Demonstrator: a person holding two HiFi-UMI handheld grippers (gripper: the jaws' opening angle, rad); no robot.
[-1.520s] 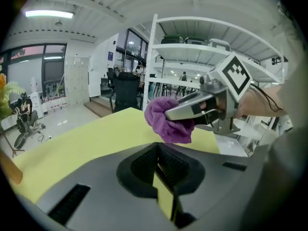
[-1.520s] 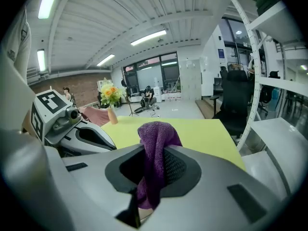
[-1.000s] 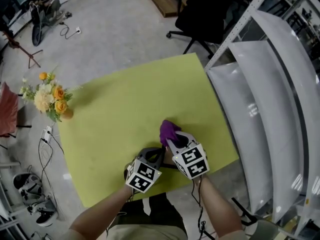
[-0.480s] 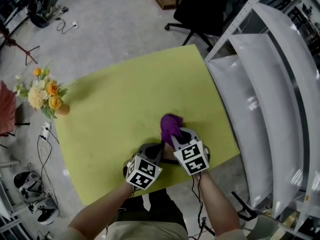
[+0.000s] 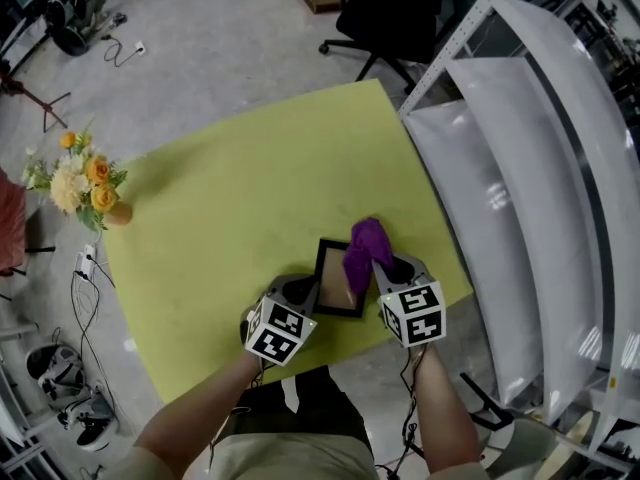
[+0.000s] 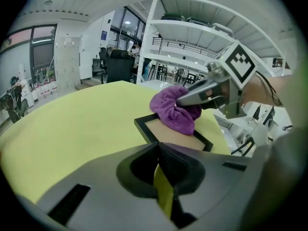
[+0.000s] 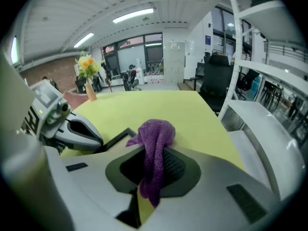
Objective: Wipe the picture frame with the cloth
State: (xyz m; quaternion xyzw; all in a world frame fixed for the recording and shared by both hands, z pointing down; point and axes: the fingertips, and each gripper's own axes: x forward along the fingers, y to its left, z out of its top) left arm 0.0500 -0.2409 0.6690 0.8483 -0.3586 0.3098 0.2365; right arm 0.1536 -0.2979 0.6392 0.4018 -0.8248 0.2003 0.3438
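Observation:
A black picture frame with a tan inside lies on the yellow-green table near its front edge. My left gripper sits at the frame's left near edge, jaws shut on that edge; in the left gripper view the picture frame runs in under the jaw tips. My right gripper is shut on a purple cloth, which rests on the frame's right part. In the right gripper view the purple cloth hangs out between the jaws, and the left gripper shows at the left.
A vase of orange and cream flowers stands at the table's far left corner. White curved shelving runs along the right side, close to the table. A black office chair stands beyond the far edge. Cables lie on the floor at left.
My right gripper has carried the cloth to the right across the frame. The frame, hidden under both grippers before, now shows. The left gripper stayed at the frame's edge.

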